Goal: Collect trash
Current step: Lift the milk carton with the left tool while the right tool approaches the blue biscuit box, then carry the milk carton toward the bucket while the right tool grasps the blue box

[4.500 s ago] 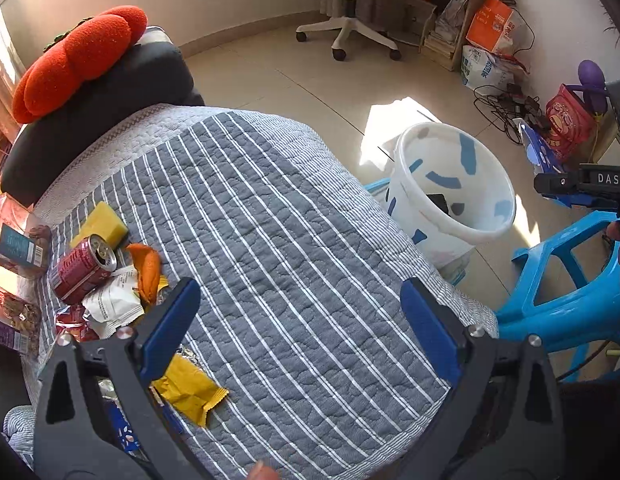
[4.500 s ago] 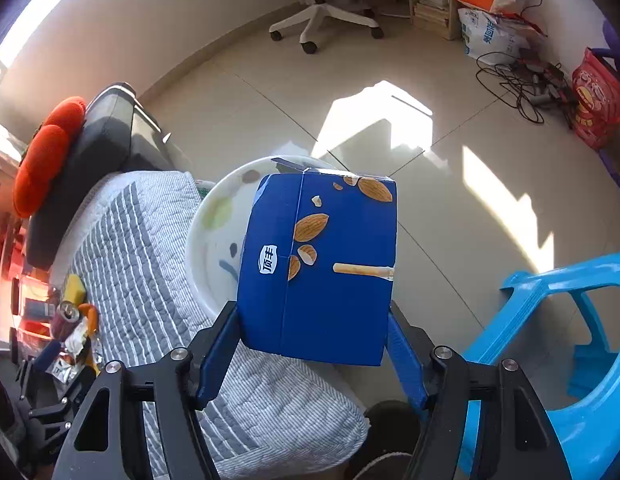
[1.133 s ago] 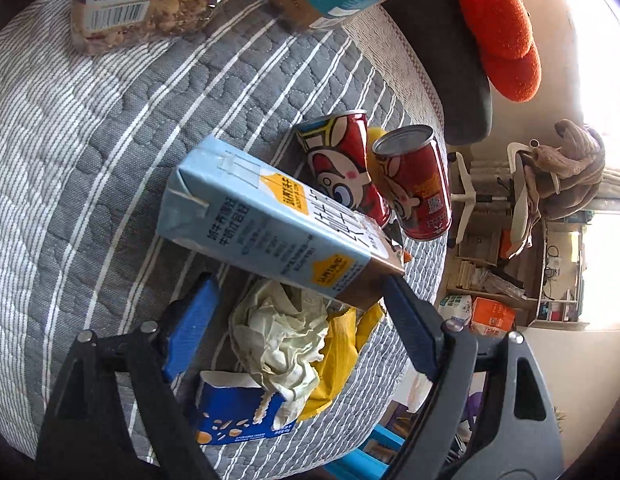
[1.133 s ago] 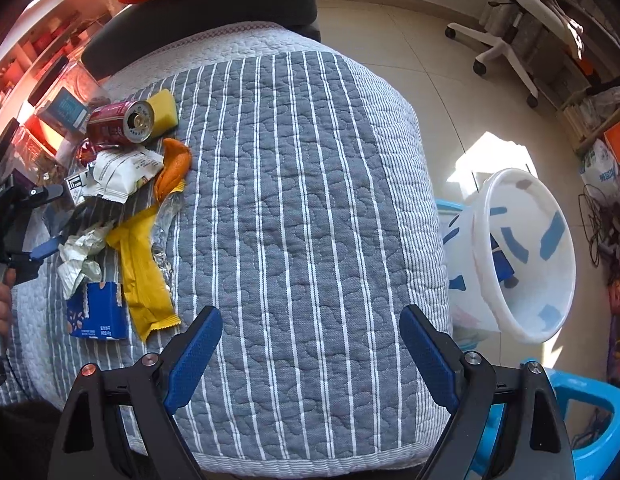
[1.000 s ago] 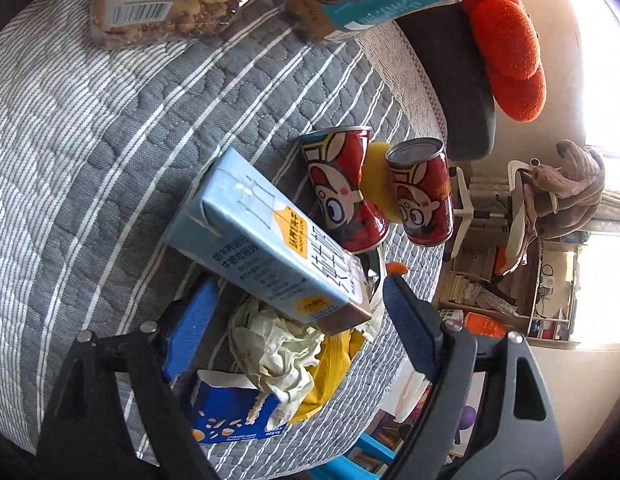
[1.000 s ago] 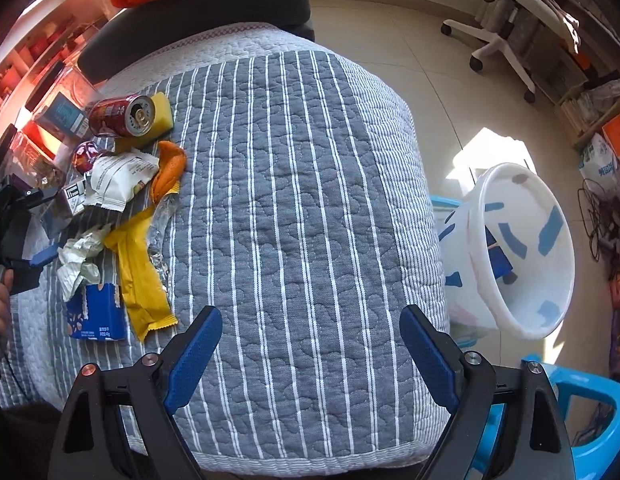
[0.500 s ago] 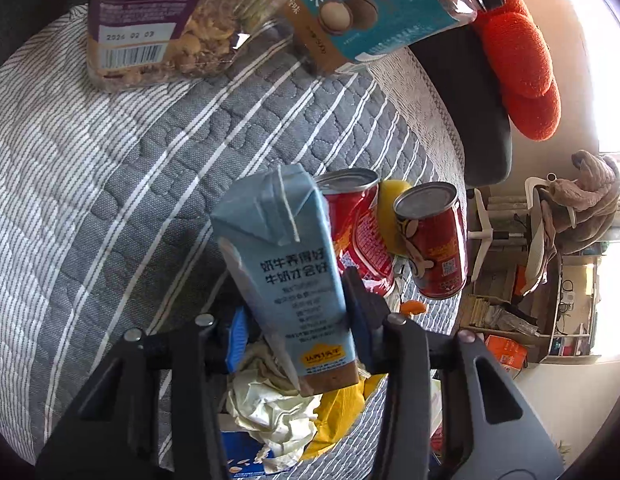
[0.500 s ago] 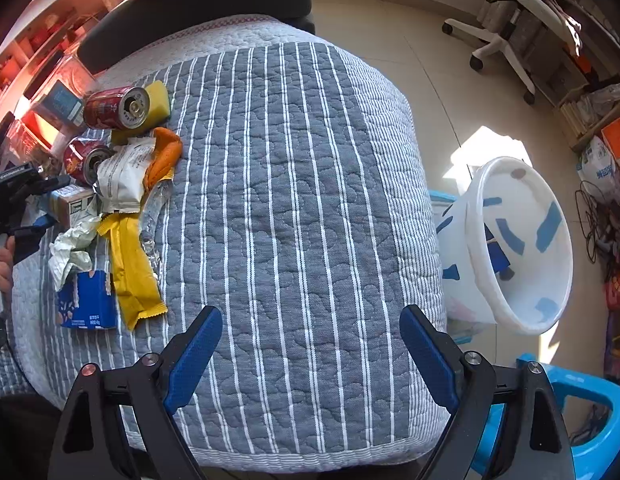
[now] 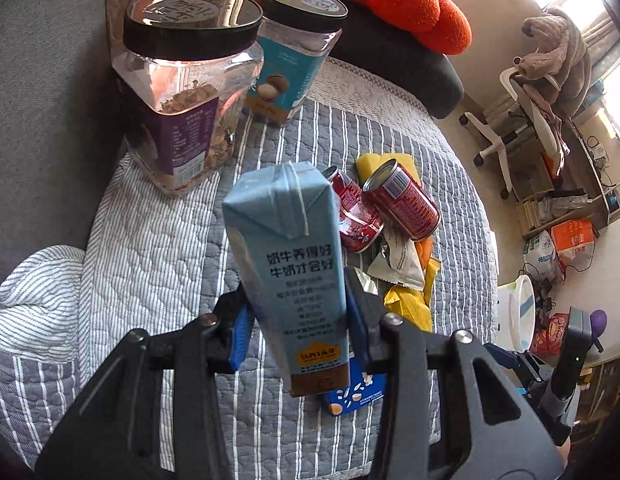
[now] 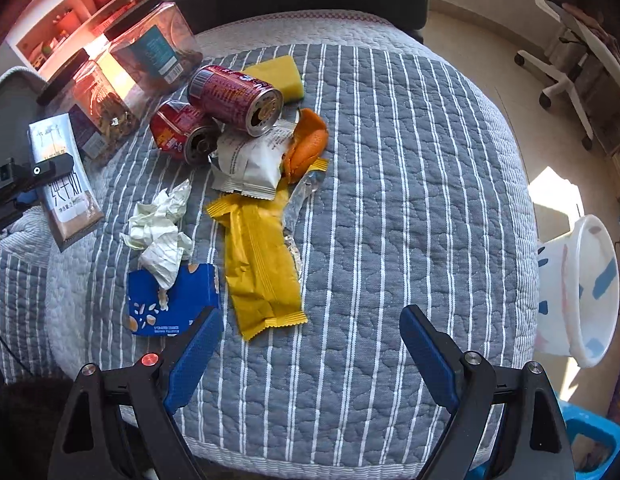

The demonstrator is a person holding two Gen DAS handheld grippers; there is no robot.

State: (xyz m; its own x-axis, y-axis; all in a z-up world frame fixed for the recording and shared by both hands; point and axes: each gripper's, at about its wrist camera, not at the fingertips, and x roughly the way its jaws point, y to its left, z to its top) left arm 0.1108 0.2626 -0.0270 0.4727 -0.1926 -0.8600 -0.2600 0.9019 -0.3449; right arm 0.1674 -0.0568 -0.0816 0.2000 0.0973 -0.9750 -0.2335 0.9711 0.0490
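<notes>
Pale blue, the milk carton (image 9: pixel 288 264) stands upright between my left gripper's (image 9: pixel 298 330) blue pads, which are closed tight on its two sides; it is lifted clear of the striped quilt (image 9: pixel 158 248). From the right camera I see the same carton (image 10: pixel 64 184) off at the left edge of the bed, tilted in that clamp. My right gripper (image 10: pixel 310 354) hangs over the near side of the quilt (image 10: pixel 390 160) with its fingers spread wide and nothing between them. The rest of the rubbish lies in a heap on the quilt: two red cans (image 10: pixel 236 98) on their sides, touching each other, with a yellow sponge (image 10: pixel 280 74) just behind them; a white wrapper (image 10: pixel 250 164) against the cans; an orange peel (image 10: pixel 306 148) beside the wrapper; a long yellow wrapper (image 10: pixel 262 268) stretching towards me; a crumpled tissue (image 10: pixel 162 236) resting partly on a small blue box (image 10: pixel 172 298), which sits just beside my right gripper's left finger. Two clear jars (image 9: pixel 190 92) with black lids stand at the far corner. The white bin (image 10: pixel 578 288) sits on the floor off the right side of the bed, well apart from the heap.
</notes>
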